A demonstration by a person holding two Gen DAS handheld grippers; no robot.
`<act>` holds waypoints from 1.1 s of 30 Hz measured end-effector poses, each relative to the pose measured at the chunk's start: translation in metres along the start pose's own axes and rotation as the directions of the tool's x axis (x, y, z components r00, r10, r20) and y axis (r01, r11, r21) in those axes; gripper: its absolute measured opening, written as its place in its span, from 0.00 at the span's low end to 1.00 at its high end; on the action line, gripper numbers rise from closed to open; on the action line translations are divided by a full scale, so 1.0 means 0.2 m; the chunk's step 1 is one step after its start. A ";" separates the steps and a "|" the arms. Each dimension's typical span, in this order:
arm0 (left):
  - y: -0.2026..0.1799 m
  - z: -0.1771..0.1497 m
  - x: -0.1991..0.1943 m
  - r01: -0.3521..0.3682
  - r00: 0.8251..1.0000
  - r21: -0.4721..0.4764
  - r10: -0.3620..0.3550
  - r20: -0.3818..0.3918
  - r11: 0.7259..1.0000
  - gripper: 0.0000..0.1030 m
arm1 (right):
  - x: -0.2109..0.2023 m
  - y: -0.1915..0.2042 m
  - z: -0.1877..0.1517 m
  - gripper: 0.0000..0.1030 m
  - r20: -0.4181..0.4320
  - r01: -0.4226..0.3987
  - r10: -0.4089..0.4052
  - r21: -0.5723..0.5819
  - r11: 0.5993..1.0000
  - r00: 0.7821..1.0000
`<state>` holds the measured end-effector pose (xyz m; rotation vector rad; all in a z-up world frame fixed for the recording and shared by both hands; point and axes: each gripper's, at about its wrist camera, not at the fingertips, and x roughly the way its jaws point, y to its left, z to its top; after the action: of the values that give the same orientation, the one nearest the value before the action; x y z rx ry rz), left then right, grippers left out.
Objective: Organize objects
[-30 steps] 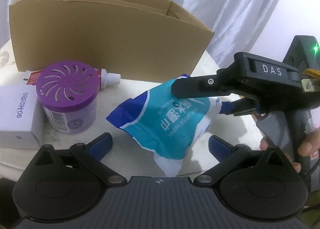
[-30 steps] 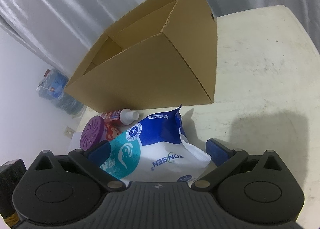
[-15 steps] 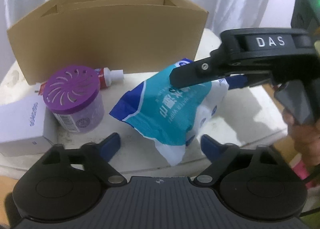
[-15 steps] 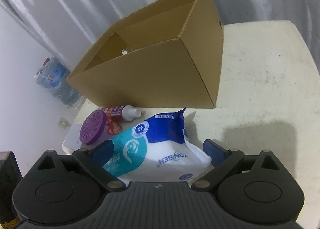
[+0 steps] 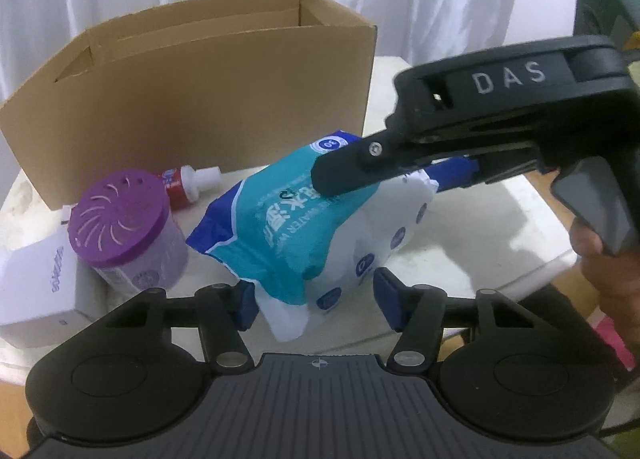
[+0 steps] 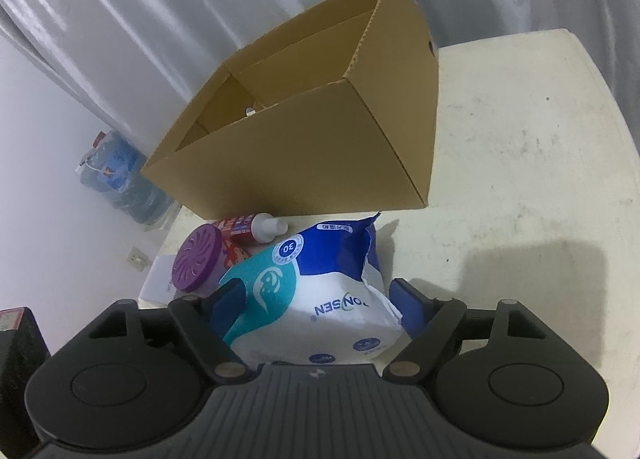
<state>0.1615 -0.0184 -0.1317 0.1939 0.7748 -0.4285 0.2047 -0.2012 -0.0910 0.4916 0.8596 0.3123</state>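
Note:
A teal, blue and white wipes pack (image 5: pixel 304 227) lies on the white table (image 5: pixel 480 239) in front of an open cardboard box (image 5: pixel 200 99). My left gripper (image 5: pixel 314 301) straddles the pack's narrow near end. Its jaws are closing, and its right pad stands a little apart from the pack. My right gripper (image 6: pixel 316 299) comes in from the right, and its black finger (image 5: pixel 352 171) lies along the pack's top. In the right wrist view the pack (image 6: pixel 320 291) fills the gap between the closing jaws and both pads touch it.
A purple-lidded jar (image 5: pixel 120 215), a red tube with a white cap (image 5: pixel 188 183) and a small white box (image 5: pixel 36 291) sit left of the pack. A hand (image 5: pixel 608 271) holds the right gripper's handle. Bare table (image 6: pixel 520 179) spreads to the right of the cardboard box (image 6: pixel 320 147).
Both grippers' jaws have narrowed around the wipes pack. The left gripper has shifted and rolled, so the box looks further off and the right gripper nearer.

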 end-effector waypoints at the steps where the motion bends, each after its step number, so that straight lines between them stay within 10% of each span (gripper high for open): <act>1: 0.00 0.01 0.00 0.000 1.000 0.000 0.000 0.001 1.000 0.57 | 0.00 0.00 0.00 0.78 0.002 -0.002 0.002 0.002 1.000 1.000; 33: 0.04 0.05 0.10 0.007 1.000 -0.022 -0.007 -0.018 1.000 0.80 | 0.07 -0.05 0.02 0.86 -0.022 -0.060 0.061 0.029 0.998 0.998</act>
<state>0.1842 -0.0204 -0.1392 0.1748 0.7982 -0.4253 0.2177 -0.2036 -0.1034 0.5420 0.8732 0.3619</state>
